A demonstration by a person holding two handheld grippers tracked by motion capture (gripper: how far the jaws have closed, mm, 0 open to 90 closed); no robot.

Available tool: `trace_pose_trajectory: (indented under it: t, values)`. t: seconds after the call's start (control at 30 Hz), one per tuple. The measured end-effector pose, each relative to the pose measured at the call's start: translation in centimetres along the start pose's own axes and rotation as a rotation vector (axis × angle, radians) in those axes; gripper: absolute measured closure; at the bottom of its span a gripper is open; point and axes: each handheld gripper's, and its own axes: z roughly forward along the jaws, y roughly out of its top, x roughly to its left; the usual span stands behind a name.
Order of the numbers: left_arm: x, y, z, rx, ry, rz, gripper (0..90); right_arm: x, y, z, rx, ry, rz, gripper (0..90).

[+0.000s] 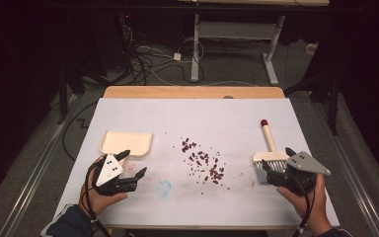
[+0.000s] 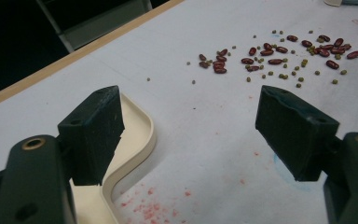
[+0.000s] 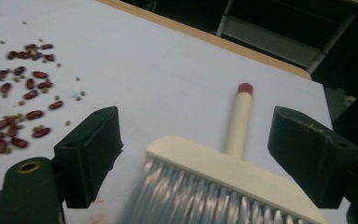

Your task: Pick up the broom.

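Observation:
A cream dustpan [image 1: 126,142] lies on the white table cover at the left. Red beans and small green ones [image 1: 203,163] are scattered in the middle. A cream brush [image 1: 268,159] with a red-tipped handle [image 1: 264,123] lies at the right, bristles toward the person. My left gripper [image 1: 133,163] stands open beside the dustpan's near edge; its left jaw hangs over the dustpan rim [image 2: 140,135], with the beans [image 2: 279,53] farther ahead. My right gripper [image 3: 196,144] is open around the brush head [image 3: 223,163], with a gap on each side, and the handle [image 3: 240,116] points away.
The table's wooden far edge [image 1: 192,92] borders a dark floor with cables and a desk frame [image 1: 237,34]. Faint red and blue stains [image 1: 164,187] mark the cover near the front edge. Bare cover lies between the beans and the far edge.

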Motion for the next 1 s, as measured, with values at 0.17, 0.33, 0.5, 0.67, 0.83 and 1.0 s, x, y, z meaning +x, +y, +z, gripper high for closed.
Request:
trace_pose_trajectory:
  t: [0.17,0.33,0.5,0.67,0.83,1.0]
  values:
    - [-0.2,0.0,0.1,0.008,-0.005,0.008,22.4,-1.1,1.3,1.5,0.068,-0.005,0.02,20.4]
    - [-0.2,0.0,0.0,0.004,-0.006,0.005,22.3,-3.1,3.5,4.6,0.212,0.055,0.084,22.8]
    - [0.0,0.0,0.2,0.001,-0.005,0.0,22.3,-5.0,4.2,8.7,0.396,0.089,0.163,26.2]
    - [-0.2,0.0,0.5,0.011,-0.016,0.001,22.3,-6.5,3.7,12.6,0.553,0.053,0.224,33.4]
    - [-0.5,0.0,0.3,0.012,-0.018,0.011,22.3,-7.5,3.0,14.9,0.694,0.055,0.235,49.5]
    - [-0.5,-0.1,0.3,0.02,-0.02,0.013,22.3,-7.6,3.2,15.7,0.738,0.069,0.209,58.3]
